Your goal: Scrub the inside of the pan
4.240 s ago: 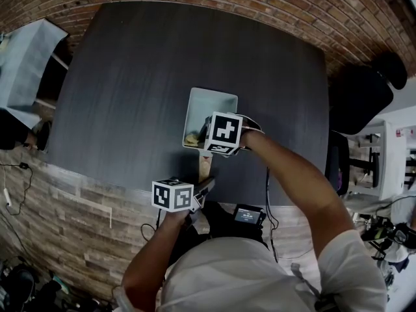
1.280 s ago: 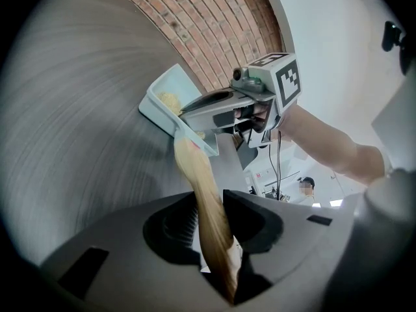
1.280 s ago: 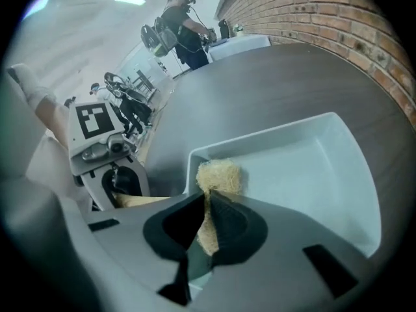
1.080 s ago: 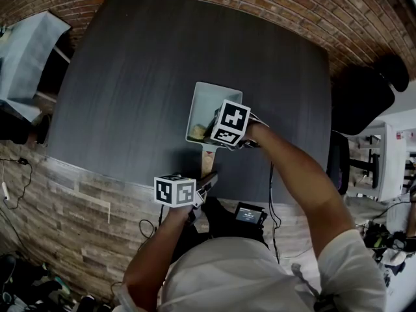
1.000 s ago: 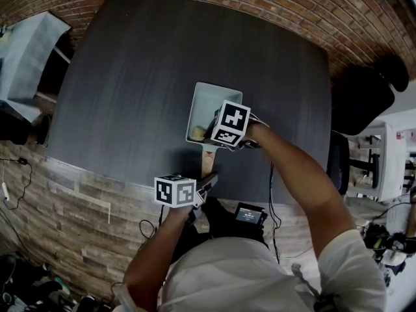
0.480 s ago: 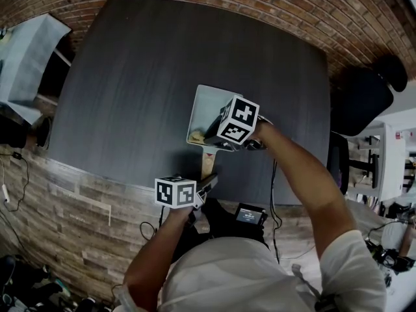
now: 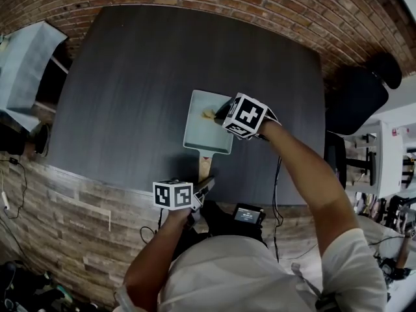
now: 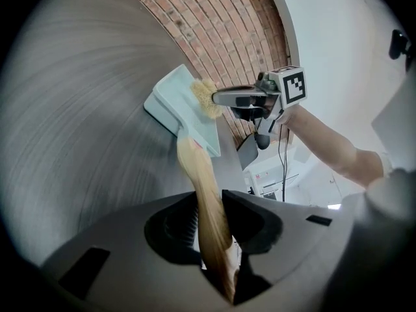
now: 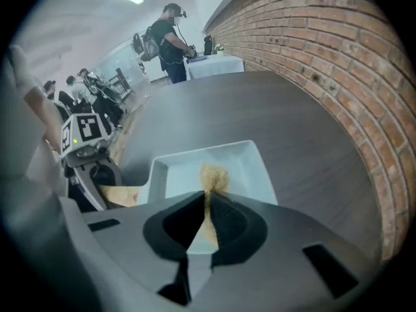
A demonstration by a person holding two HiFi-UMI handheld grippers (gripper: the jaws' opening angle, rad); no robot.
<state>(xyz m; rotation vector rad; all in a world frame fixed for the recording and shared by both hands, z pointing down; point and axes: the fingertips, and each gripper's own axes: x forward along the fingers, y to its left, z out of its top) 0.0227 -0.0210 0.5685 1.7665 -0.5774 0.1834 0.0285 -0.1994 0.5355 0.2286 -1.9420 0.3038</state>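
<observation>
A pale blue square pan (image 7: 205,134) lies flat on the dark table, its wooden handle (image 7: 204,166) pointing toward me. My left gripper (image 7: 206,184) is shut on that handle (image 8: 198,174) near its end. My right gripper (image 7: 221,114) hangs steeply over the pan's far right corner, shut on a yellowish scrubber (image 7: 208,114). In the right gripper view the scrubber (image 9: 213,176) sticks out past the right gripper (image 9: 208,216) onto the pan floor (image 9: 247,164). The left gripper view shows the scrubber (image 8: 205,96) at the pan's (image 8: 170,101) far rim.
The dark table (image 7: 130,77) extends far and left of the pan, ending at a brick wall (image 7: 273,5). A black chair (image 7: 359,93) stands at the right and a blue-covered table (image 7: 23,60) at the left. People (image 9: 170,41) stand far off.
My right gripper has swept the scrubber from the pan's near end by the handle to its far end, lifting a little. The left gripper has kept still on the handle.
</observation>
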